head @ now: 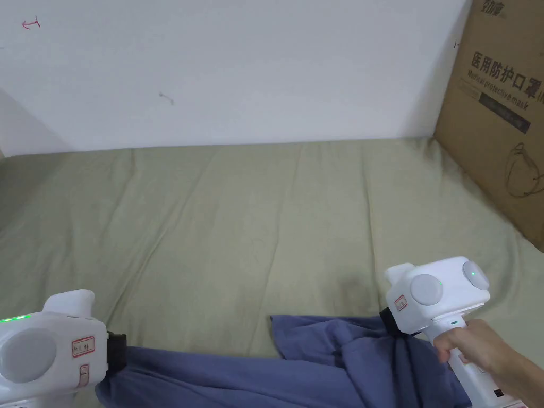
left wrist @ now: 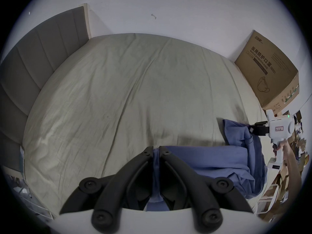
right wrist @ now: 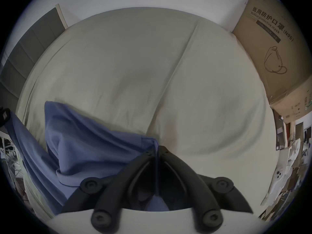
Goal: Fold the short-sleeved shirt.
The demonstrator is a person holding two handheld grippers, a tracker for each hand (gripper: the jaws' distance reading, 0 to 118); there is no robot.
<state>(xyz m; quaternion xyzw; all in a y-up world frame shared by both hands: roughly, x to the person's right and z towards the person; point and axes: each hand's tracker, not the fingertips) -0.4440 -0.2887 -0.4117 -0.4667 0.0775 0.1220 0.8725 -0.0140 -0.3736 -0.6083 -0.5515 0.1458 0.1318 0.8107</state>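
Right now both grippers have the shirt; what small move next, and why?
Probably carry both forward and lay it flat: the left gripper and right gripper each pinch the bunched blue shirt at the near edge of the bed sheet.

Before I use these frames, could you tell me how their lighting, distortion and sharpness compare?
Head view: evenly lit, straight lines, blue shirt sharp. Left gripper view: fisheye with dark corners, the bed sheet bulging, a soft shadow beside the shirt. Right gripper view: same fisheye bulge, dimmer, slightly blurred; the right gripper pinches cloth.
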